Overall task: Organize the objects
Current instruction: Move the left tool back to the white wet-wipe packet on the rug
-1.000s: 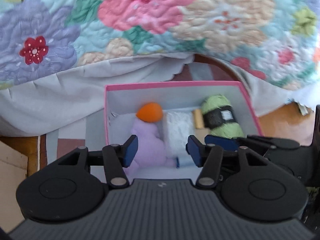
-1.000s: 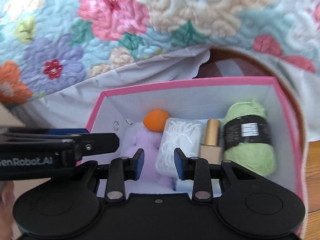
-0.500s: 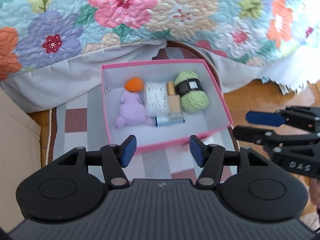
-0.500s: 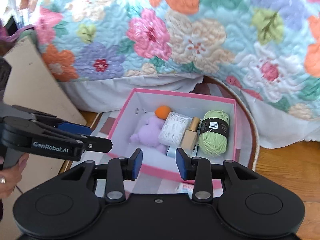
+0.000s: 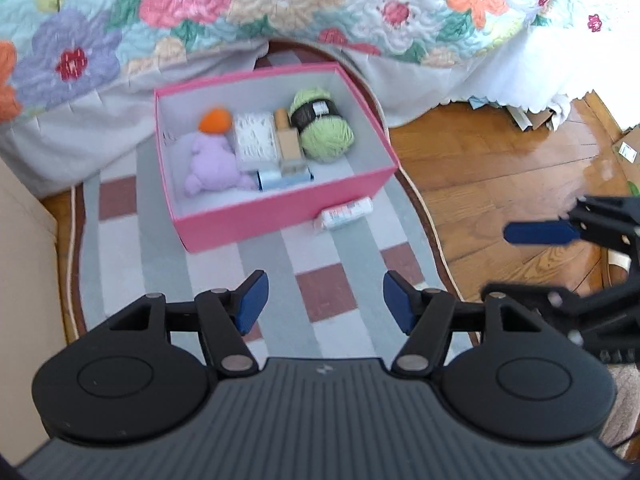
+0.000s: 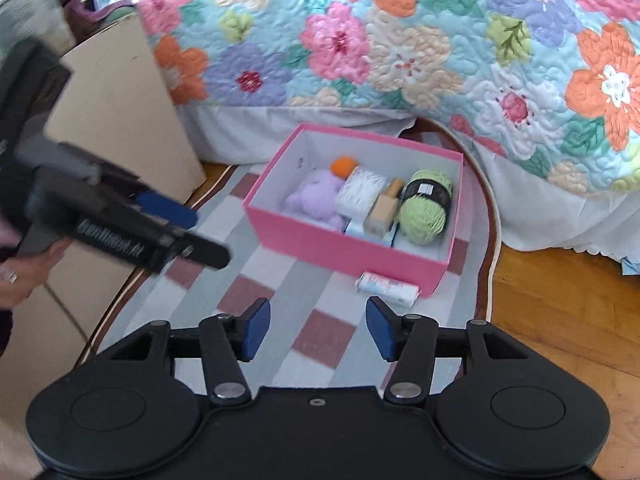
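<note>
A pink box [image 5: 280,212] sits on a striped and checked rug [image 5: 328,292] beside a bed covered with a flowered quilt [image 6: 400,40]. Inside the box, along the far wall, lie an orange ball [image 5: 216,121], a white bundle [image 5: 255,142], a tan bottle [image 5: 287,140] and a ball of green yarn [image 5: 326,130] with a dark label band. A purple soft toy [image 5: 212,166] lies just in front of the orange ball, touching it, and a small blue and white pack [image 5: 280,178] lies in front of the white bundle and the bottle. Outside the box, a small white tube [image 6: 387,286] with coloured print lies on the rug, just beside the box's near wall close to its right corner. The left gripper [image 5: 322,306] hangs above the rug well short of the box, its blue pads wide apart with nothing between them. The right gripper [image 6: 316,330] also hangs over the rug near the tube, its pads spread apart and holding nothing. In the left wrist view the right gripper shows at the right edge over the wooden floor [image 5: 500,168]; in the right wrist view the left gripper shows at the left, blurred, in front of a cardboard panel [image 6: 120,112], with part of the person's hand [image 6: 24,276] under it.
</note>
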{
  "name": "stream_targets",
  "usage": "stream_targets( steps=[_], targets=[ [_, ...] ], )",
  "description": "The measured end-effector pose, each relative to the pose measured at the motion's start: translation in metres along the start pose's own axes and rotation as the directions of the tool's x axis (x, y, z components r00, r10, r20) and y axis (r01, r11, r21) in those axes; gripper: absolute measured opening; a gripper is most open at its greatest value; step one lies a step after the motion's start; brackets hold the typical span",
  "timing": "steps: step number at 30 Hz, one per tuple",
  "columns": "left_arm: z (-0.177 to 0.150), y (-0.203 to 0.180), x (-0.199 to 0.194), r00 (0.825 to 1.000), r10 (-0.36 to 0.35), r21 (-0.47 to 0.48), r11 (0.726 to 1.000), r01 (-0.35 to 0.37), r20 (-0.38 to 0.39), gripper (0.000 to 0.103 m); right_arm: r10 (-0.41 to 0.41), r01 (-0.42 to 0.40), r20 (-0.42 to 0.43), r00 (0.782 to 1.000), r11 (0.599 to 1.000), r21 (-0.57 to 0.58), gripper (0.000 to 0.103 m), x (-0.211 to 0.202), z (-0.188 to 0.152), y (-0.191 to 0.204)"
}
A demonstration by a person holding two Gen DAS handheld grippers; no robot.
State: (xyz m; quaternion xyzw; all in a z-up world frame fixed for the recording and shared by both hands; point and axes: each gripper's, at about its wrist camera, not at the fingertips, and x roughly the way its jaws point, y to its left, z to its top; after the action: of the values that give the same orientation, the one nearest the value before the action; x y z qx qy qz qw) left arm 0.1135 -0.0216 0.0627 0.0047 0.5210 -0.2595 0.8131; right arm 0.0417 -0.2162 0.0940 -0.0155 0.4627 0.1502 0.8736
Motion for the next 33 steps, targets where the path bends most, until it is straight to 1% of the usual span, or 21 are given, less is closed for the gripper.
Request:
stream_targets(
  steps=[5,8,11,13,16,18,22,24,27,29,32,33],
  targets=[
    [-0.013,0.004,0.02,0.999,0.024,-0.017,1.0,-0.025,-0.042,0.063,0.022,-0.022,0.006,1.0,1.0,-0.017,0.058,-0.004,-0.022,0.009],
    [-0.016,0.009,0.037,0.997,0.026,-0.024,0.999,-0.028,-0.075,0.063,0.076,-0.075,0.026,0.997,0.996,-0.041,0.058,-0.002,-0.029,0.011],
    [-0.014,0.01,0.052,0.995,0.033,-0.02,0.999,-0.035,-0.091,0.063,0.08,-0.077,0.044,0.996,0.995,-0.067,0.059,0.002,-0.031,0.012],
    [-0.011,0.01,0.061,0.995,0.029,-0.021,0.999,-0.031,-0.092,0.063,0.077,-0.075,0.041,0.996,0.996,-0.054,0.06,0.009,-0.03,0.008],
    [-0.008,0.012,0.073,0.996,0.002,-0.035,0.999,-0.005,-0.087,0.063,0.063,-0.061,0.045,0.997,0.997,-0.046,0.06,0.024,-0.031,0.002],
    [-0.006,0.012,0.081,0.997,-0.014,-0.04,0.999,0.011,-0.076,0.063,0.068,-0.065,0.062,0.996,0.997,-0.05,0.06,0.034,-0.03,-0.004],
    [-0.002,0.013,0.096,0.999,-0.025,-0.05,0.998,0.022,-0.048,0.063,0.065,-0.062,0.087,0.994,0.997,-0.043,0.06,0.051,-0.026,-0.017],
    [0.002,0.012,0.106,0.998,-0.038,-0.05,0.998,0.036,-0.04,0.063,0.057,-0.053,0.093,0.994,0.998,-0.046,0.062,0.062,-0.025,-0.024],
    [0.006,0.011,0.12,0.999,-0.044,-0.032,0.999,0.043,-0.011,0.063,0.032,-0.027,0.098,0.995,0.999,-0.046,0.068,0.081,-0.027,-0.033],
    [0.009,0.012,0.133,1.0,-0.023,-0.03,0.999,0.024,0.013,0.063,0.03,-0.027,0.09,0.995,0.999,-0.036,0.069,0.096,-0.029,-0.04],
    [0.011,0.016,0.153,0.999,-0.048,-0.041,0.998,0.049,0.022,0.063,0.03,-0.031,0.059,0.998,0.999,0.009,0.07,0.12,-0.031,-0.053],
    [0.012,0.017,0.158,0.998,-0.056,-0.052,0.997,0.057,0.023,0.063,0.019,-0.02,0.052,0.998,1.0,0.02,0.071,0.127,-0.032,-0.056]
  ],
)
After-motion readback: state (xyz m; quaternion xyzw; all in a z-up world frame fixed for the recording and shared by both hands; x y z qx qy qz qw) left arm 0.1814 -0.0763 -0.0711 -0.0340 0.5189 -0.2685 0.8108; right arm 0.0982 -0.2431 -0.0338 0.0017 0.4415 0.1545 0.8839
